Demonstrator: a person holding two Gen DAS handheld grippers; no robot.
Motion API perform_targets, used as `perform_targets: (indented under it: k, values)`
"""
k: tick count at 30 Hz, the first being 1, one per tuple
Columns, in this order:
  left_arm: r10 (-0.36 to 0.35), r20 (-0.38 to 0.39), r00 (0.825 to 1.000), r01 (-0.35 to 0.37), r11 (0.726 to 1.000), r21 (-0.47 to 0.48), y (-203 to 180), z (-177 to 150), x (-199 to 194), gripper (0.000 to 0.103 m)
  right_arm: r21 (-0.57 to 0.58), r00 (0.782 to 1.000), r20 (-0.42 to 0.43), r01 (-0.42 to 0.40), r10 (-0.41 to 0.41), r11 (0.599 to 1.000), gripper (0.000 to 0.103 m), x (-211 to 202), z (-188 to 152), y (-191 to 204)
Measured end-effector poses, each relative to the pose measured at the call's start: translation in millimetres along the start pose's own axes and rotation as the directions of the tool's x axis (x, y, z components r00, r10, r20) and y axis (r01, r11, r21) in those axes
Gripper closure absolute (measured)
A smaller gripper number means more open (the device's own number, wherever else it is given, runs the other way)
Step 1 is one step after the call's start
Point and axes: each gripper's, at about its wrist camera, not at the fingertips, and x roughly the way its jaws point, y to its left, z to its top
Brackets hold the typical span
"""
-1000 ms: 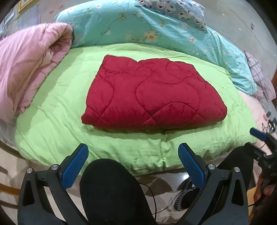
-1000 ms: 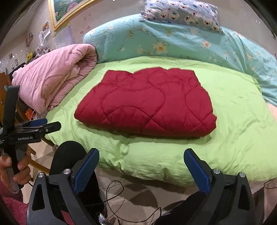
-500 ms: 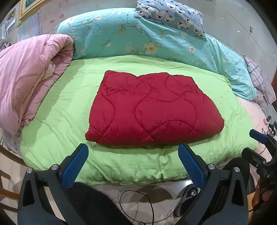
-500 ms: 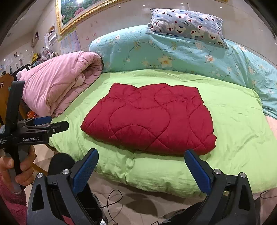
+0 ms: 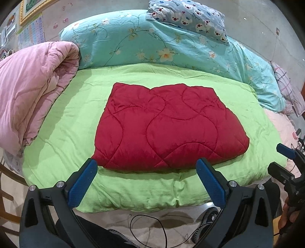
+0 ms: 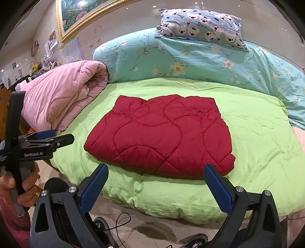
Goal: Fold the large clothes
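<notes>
Nearest in the left wrist view, the left gripper (image 5: 147, 181) hangs with its blue fingers spread wide and nothing between them, above pale floor where a thin black cable (image 5: 150, 230) loops. The right gripper (image 6: 155, 188) is equally wide and empty in its own view. Only the right wrist view shows the left gripper from the side, gripped by the left hand (image 6: 22, 188) at the left edge; only the left wrist view shows the right gripper (image 5: 286, 164) at its right edge, with a plaid pillow (image 5: 286, 87) beyond it.

Past the fingers, the red quilted garment (image 5: 167, 127) lies folded into a flat, thick rectangle near the middle of the green bedspread (image 5: 72, 129), well apart from both grippers. To its left sits a rolled pink comforter (image 5: 32, 95). Behind it a teal floral duvet (image 5: 152, 42) is piled, with a bear-print pillow (image 6: 202, 24) on top. A gilt-framed picture (image 6: 83, 13) shows clearly only in the right wrist view.

Compared with a second ago, both cameras sit higher and further back, so the bed's front edge and more floor appear; the garment has not moved.
</notes>
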Motion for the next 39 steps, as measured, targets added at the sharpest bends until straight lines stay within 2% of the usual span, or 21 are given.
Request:
perform_targets:
  k: [4,11,20,39]
  values:
    - [-0.006,-0.023,1.0,0.007,1.0,0.023,-7,3,5,0.0,0.001,1.0,-0.001,0.002,-0.002,1.0,0.002,0,4,-3]
    - [0.02,-0.017,1.0,-0.019,0.998,0.061,-16,4,6,0.0,-0.019,1.0,-0.025,-0.001,0.001,1.0,0.002,5,8,-4]
    - [0.062,0.02,0.998,-0.063,0.995,0.071,-15,10,0,0.0,-0.031,0.999,-0.026,-0.022,0.021,0.999,0.002,7,20,-5]
    - [0.077,0.023,0.997,-0.079,0.993,0.084,-22,18,16,0.0,-0.016,0.998,-0.057,-0.009,0.008,1.0,0.002,29,27,-15]
